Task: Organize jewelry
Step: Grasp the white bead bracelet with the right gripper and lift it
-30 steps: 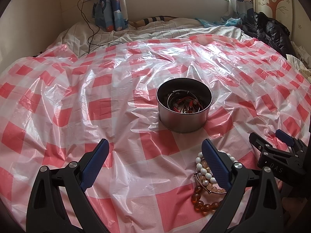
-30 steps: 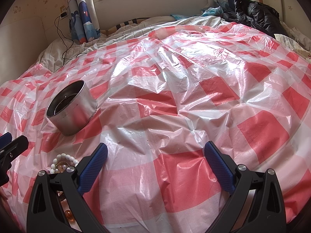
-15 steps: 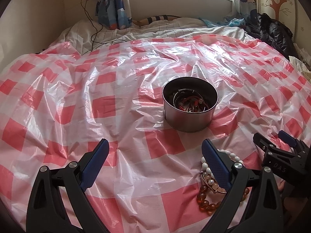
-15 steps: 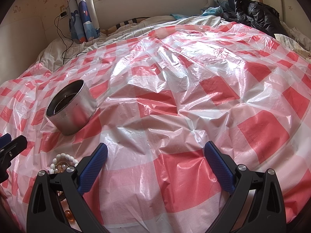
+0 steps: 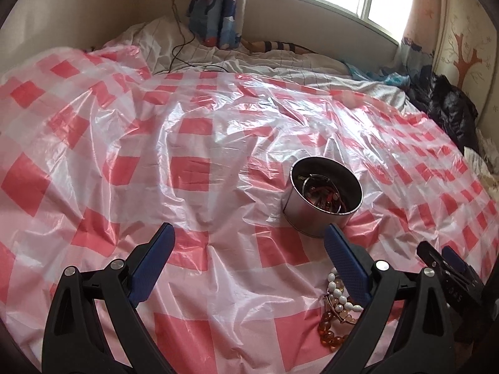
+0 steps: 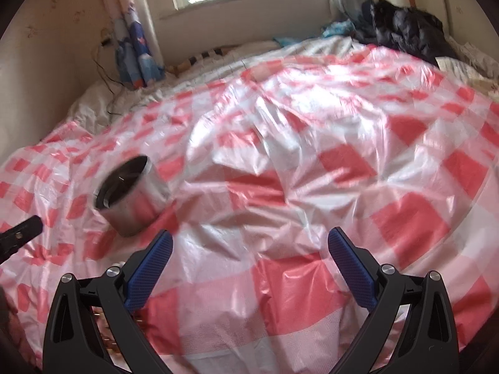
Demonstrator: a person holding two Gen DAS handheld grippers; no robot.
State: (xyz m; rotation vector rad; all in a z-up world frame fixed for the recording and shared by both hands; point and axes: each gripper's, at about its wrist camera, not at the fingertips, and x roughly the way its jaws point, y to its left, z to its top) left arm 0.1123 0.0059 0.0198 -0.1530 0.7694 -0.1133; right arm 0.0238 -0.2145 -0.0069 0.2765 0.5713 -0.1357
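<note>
Both cameras swing left compared with half a second back. In the left wrist view the tin (image 5: pixel 326 198) slides from centre over to the right, and the window tilts. In the right wrist view the whole frame smears with motion and the tin (image 6: pixel 131 196) sits closer in than it did. My read: I am repositioning both tools, not yet committing to a pick.

The left gripper (image 5: pixel 249 268) is spread wide with nothing between its pads, only the checked sheet (image 5: pixel 193 168) underneath. The right gripper (image 6: pixel 249 268) is equally wide apart and empty over the sheet.

The tin stands upright on the sheet and already holds some pieces, a wire hoop and reddish strands by the look of it. So part of the sorting is done.

What is left lies outside: the bracelets (image 5: pixel 338 311), a white bead string, a thin gold bangle and amber beads, heaped together near the tin on its near side. In the left view they lie just beside and partly behind my right-hand finger (image 5: pixel 346 265), not between the 2 pads. In the right view, the heap is mostly hidden behind that tool's left finger (image 6: pixel 149 272).

Judging from this, the left tool needs to shift right and dip to straddle the heap.
</note>
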